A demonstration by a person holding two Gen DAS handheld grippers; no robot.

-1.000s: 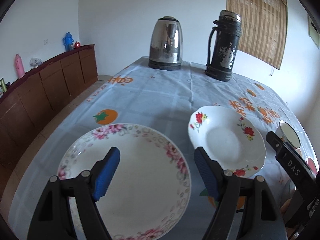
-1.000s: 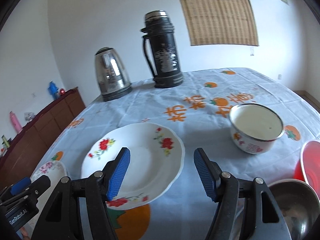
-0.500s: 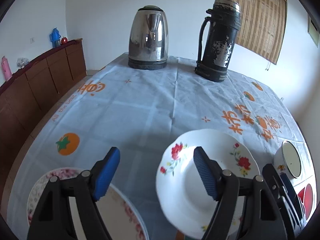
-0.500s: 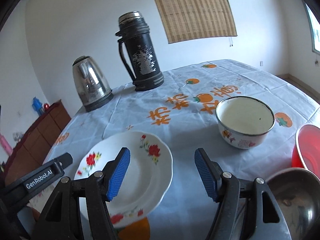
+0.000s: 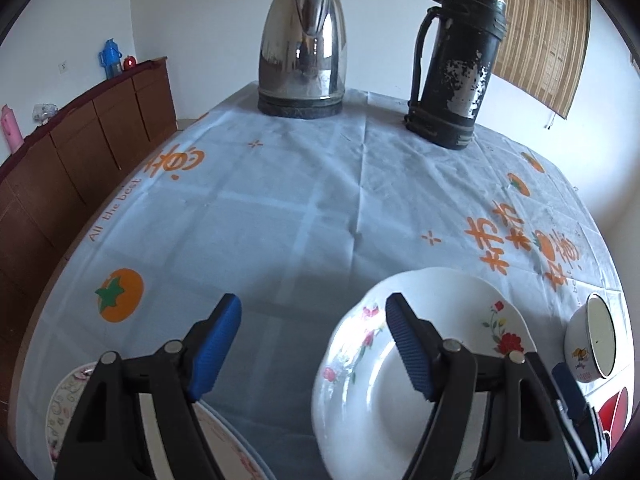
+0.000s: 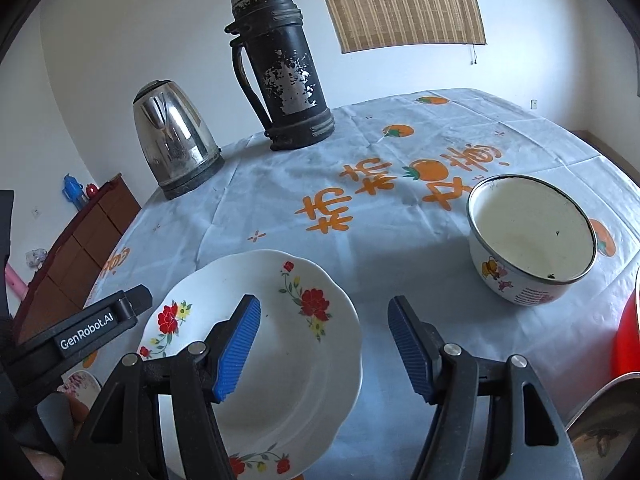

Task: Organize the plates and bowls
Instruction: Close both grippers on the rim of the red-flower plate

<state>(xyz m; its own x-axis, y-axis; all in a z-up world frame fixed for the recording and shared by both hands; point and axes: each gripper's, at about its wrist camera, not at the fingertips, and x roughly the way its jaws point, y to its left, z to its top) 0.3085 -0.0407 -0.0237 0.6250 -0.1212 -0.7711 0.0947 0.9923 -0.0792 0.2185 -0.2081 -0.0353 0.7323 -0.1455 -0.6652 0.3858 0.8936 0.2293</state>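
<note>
My left gripper (image 5: pixel 313 344) hangs over the blue tablecloth (image 5: pixel 280 208) with its blue pads spread; the jaws have just been closing a little, but nothing sits between them except bare cloth. Its right pad overlaps the rim of the white flowered plate (image 5: pixel 460 320), though I cannot tell whether it touches. A pink-rimmed plate (image 5: pixel 60 400) lies at the lower left, partly hidden under that gripper. My right gripper (image 6: pixel 323 346) is also spread, jaws having just eased inward, its left pad above the same flowered plate (image 6: pixel 272 312) and gripping nothing. The enamel bowl (image 6: pixel 532 236) sits well apart to the right, beside a red bowl (image 6: pixel 630 340) and a steel bowl (image 6: pixel 612 436). The kettle (image 6: pixel 174 140) and black thermos (image 6: pixel 280 64) stand at the far edge.
</note>
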